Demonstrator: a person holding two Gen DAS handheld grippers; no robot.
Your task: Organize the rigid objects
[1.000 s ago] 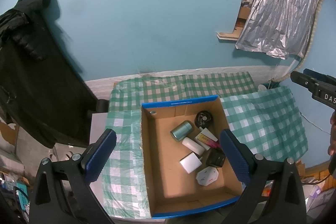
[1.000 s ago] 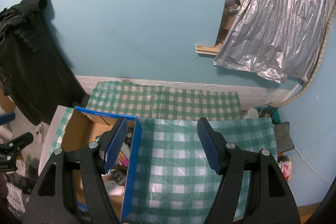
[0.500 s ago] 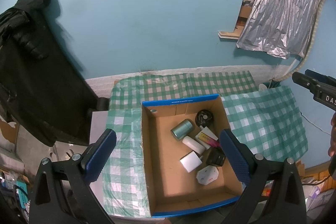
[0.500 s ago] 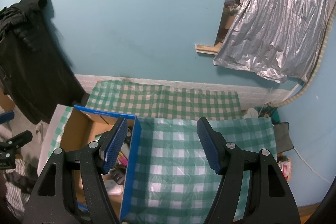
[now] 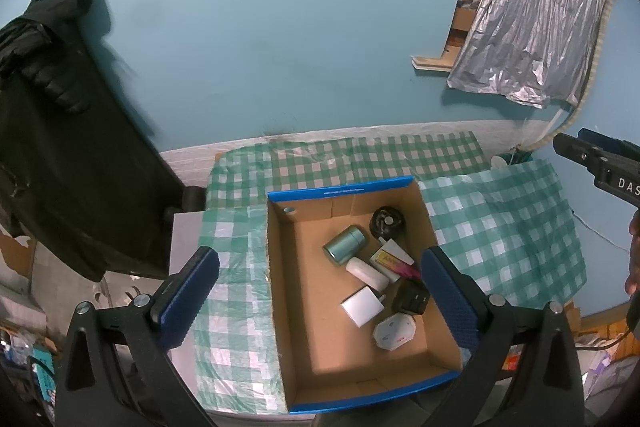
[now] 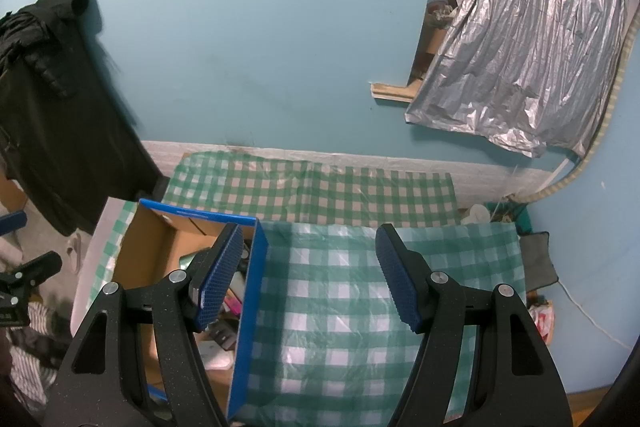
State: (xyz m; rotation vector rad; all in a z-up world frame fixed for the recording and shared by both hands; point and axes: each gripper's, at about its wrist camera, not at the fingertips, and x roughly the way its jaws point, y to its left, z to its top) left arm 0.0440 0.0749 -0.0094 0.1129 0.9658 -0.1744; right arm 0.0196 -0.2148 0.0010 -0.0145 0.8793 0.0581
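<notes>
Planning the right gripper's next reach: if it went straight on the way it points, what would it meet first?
Probably the checked tablecloth, bare between the right gripper fingers. The cardboard box wall sits just beside its left finger, so it might graze that; depth is unclear.

A cardboard box (image 5: 280,307) sits on the table (image 5: 500,227), with small objects (image 5: 360,307) clustered inside toward its right wall.

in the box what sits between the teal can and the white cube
A white capsule-shaped item lies between the teal can and the white cube, seen in the left wrist view.
</notes>
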